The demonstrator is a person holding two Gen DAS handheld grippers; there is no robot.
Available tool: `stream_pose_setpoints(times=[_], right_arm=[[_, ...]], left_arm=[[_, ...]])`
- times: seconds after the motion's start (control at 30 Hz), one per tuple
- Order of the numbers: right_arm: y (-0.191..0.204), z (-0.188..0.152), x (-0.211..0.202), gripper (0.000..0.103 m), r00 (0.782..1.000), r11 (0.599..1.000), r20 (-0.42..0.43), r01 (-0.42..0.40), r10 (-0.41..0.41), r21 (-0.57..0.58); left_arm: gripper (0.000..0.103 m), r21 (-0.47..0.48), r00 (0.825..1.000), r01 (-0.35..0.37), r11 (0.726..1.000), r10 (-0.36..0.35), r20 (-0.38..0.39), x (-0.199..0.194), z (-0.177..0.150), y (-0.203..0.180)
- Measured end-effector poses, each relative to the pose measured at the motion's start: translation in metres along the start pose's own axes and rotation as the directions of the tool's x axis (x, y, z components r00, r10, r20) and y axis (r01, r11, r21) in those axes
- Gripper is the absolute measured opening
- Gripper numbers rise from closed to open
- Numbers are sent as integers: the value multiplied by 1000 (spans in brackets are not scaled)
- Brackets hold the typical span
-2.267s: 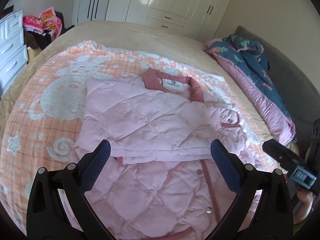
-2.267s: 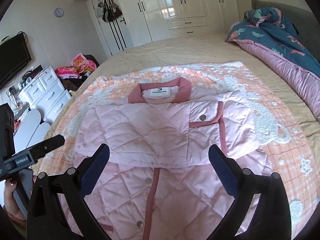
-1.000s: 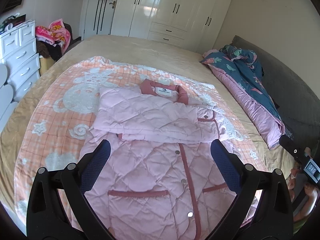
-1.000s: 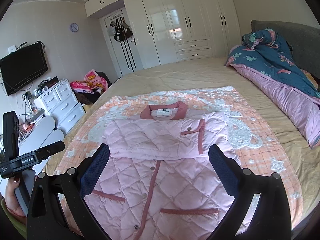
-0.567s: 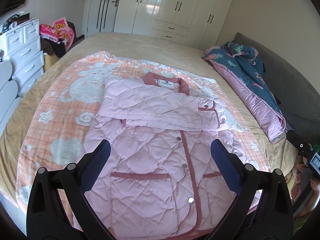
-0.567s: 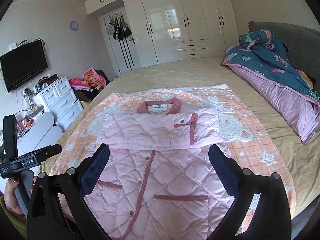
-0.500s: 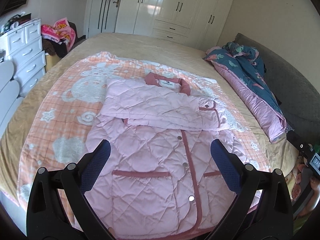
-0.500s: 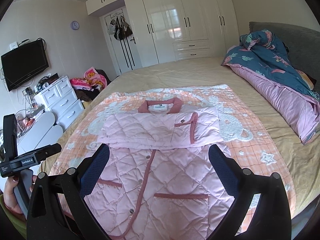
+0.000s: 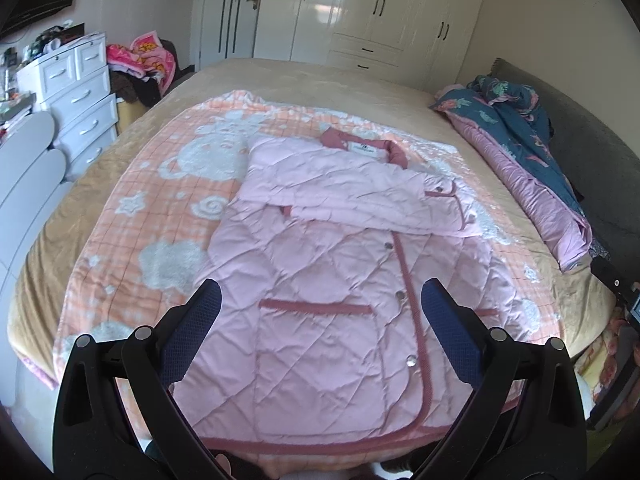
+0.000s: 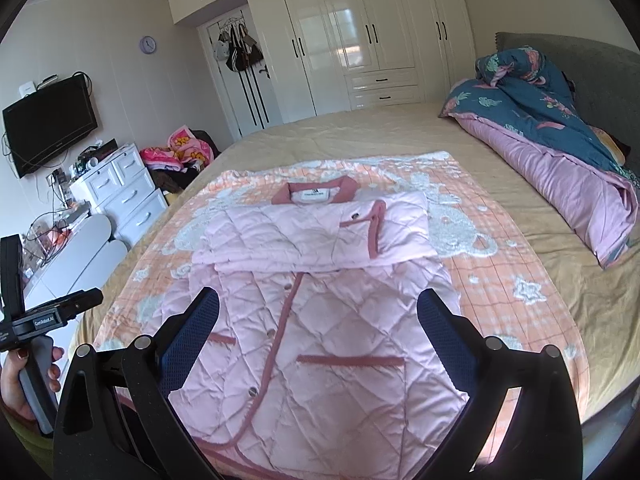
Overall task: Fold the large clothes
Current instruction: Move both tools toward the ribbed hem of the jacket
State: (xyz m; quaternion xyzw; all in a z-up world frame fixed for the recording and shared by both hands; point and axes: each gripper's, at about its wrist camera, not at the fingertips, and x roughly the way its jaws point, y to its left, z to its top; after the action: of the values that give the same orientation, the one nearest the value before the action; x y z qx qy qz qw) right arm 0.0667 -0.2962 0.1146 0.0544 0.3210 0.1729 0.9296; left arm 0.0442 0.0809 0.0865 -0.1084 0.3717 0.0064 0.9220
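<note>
Two grippers hang above the near edge of the bed, both with their blue-padded fingers spread wide and nothing between them. Just below and ahead of the left gripper (image 9: 320, 304) runs the bottom hem of the pink quilted coat (image 9: 332, 320), trimmed in darker pink and lying close to the near edge of the mattress; the coat's left side edge falls just inside that gripper's left finger (image 9: 188, 332). Under the right gripper (image 10: 318, 316) the same coat (image 10: 320, 340) spreads flat, its button strip running away on a slant and a pocket trim crossing beneath the right finger (image 10: 448, 340). Off to that gripper's left, apart from the coat, a hand (image 10: 16, 384) holds the handle of the left gripper. Farther ahead, both sleeves are folded across the chest in a band, with the dark pink collar (image 10: 320, 194) beyond them. Around the coat on each side lies a bare border of orange checked blanket (image 10: 500, 264), then tan bedsheet (image 10: 360, 136) stretching open to the far edge. Well to the right, a teal and pink quilt (image 10: 560, 148) is heaped along that side of the bed. White drawers (image 10: 120, 196) stand to the left, wardrobes (image 10: 360, 36) at the back.
</note>
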Motion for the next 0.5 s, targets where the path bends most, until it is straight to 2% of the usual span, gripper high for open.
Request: stream_pose_setpoints(times=[0.5], right_arm=[[-37, -45, 14, 99, 998, 999, -59, 35, -34, 28]], left_arm=[[94, -38, 997, -63, 997, 61, -53, 21, -42, 45]])
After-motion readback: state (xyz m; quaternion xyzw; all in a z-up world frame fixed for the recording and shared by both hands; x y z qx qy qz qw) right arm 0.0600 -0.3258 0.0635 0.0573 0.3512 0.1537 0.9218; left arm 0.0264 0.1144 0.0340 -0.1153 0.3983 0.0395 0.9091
